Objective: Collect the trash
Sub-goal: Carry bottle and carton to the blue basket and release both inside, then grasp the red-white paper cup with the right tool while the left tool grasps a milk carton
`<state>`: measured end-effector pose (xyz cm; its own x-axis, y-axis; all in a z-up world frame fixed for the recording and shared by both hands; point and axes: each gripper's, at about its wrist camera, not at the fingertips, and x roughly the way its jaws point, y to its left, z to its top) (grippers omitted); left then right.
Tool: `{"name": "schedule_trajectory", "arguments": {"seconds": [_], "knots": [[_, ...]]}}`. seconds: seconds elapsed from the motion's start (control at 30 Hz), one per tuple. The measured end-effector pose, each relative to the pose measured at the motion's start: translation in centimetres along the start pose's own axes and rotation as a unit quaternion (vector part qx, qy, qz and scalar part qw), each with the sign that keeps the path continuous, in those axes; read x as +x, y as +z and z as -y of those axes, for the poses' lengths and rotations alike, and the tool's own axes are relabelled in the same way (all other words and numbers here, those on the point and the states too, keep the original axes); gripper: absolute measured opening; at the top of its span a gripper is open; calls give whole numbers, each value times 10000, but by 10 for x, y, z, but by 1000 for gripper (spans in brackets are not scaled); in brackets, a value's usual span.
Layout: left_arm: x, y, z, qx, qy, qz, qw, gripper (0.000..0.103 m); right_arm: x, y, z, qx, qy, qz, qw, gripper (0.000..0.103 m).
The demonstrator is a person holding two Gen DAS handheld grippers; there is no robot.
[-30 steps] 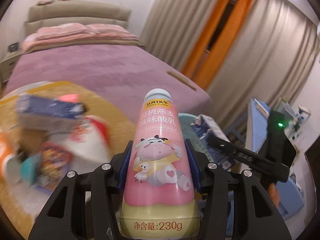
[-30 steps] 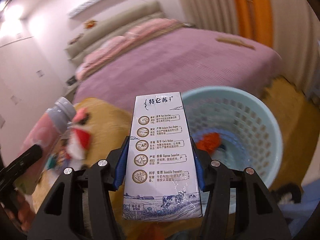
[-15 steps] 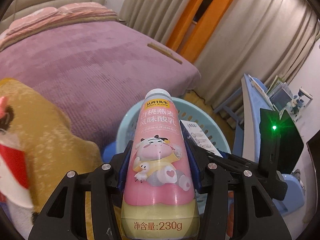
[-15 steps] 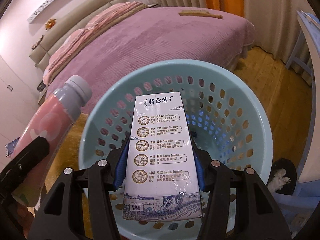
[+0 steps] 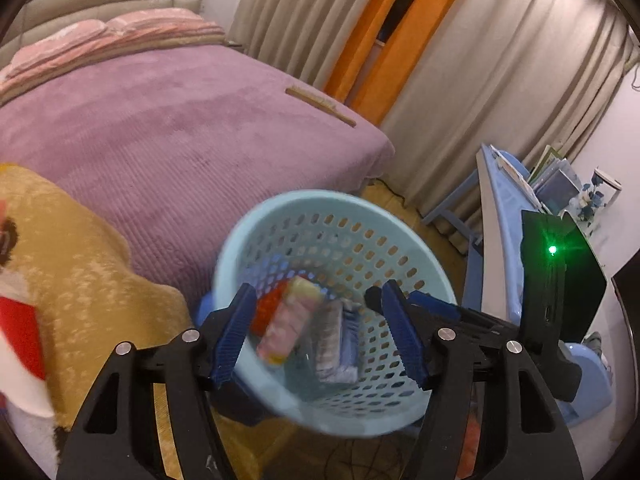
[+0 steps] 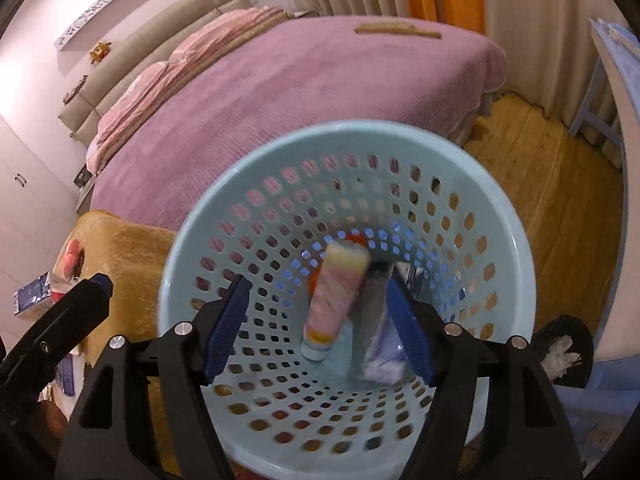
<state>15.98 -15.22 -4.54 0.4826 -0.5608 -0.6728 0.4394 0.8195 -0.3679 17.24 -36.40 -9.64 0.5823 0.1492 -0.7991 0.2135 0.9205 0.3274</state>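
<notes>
A light blue perforated basket (image 5: 280, 216) (image 6: 516, 264) stands on the floor by the bed. Inside it lie the pink yogurt bottle (image 5: 284, 320) (image 6: 336, 296), blurred, the white-and-blue milk carton (image 5: 334, 340) (image 6: 380, 332), and something orange-red (image 5: 270, 306). My left gripper (image 5: 320, 332) is open and empty above the basket's near rim. My right gripper (image 6: 316, 324) is open and empty right over the basket's mouth. The right gripper's body (image 5: 556, 280) shows at the right of the left wrist view, and a left finger (image 6: 60, 320) shows at the left of the right wrist view.
A purple bed (image 5: 180, 120) (image 6: 320, 72) lies behind the basket. A yellow plush blanket (image 5: 72, 264) (image 6: 116, 248) with more trash (image 5: 20, 328) (image 6: 36, 296) is to the left. A blue desk (image 5: 504, 216) stands to the right. A small black bin (image 6: 564, 352) sits on the wooden floor (image 6: 560, 184).
Both grippers have opened over the basket. The pink bottle and the milk carton have left the jaws and dropped into the basket.
</notes>
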Motion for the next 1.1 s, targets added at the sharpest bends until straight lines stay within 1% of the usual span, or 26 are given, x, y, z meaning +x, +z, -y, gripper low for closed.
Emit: {"name": "schedule_trajectory", "arguments": {"seconds": [0.1, 0.17, 0.3, 0.47, 0.57, 0.67, 0.73, 0.87, 0.93, 1.0, 1.1], "knots": [[-21, -3, -4, -23, -1, 183, 9998, 63, -16, -3, -13, -149, 109, 184, 9997, 67], [-38, -4, -8, -15, 74, 342, 9994, 63, -27, -3, -25, -276, 135, 307, 9991, 67], [-75, -4, -20, -125, 165, 678, 9975, 63, -48, -6, -54, -604, 369, 550, 9960, 67], [-127, -4, -43, -258, 429, 1096, 9927, 64, -59, -11, -96, -1116, 679, 657, 9893, 67], [-153, -3, -59, -354, 695, 1277, 9887, 68, -58, -18, -124, -1370, 840, 611, 9851, 67], [-183, -3, -85, -485, 1103, 1437, 9823, 69, -50, -25, -153, -1577, 983, 487, 9814, 67], [-198, -4, -104, -603, 1327, 1485, 9781, 72, -43, -29, -170, -1649, 1085, 361, 9797, 67], [-222, -7, -142, -847, 1660, 1469, 9714, 74, -27, -37, -200, -1728, 1253, 122, 9769, 67], [-229, -7, -155, -858, 1775, 1428, 9699, 78, -20, -40, -214, -1754, 1352, -9, 9752, 67], [-234, -7, -169, -891, 1978, 1383, 9664, 79, -11, -42, -226, -1786, 1415, -127, 9736, 67], [-235, -8, -191, -1066, 1980, 1305, 9656, 80, 0, -46, -240, -1814, 1443, -281, 9724, 67]]}}
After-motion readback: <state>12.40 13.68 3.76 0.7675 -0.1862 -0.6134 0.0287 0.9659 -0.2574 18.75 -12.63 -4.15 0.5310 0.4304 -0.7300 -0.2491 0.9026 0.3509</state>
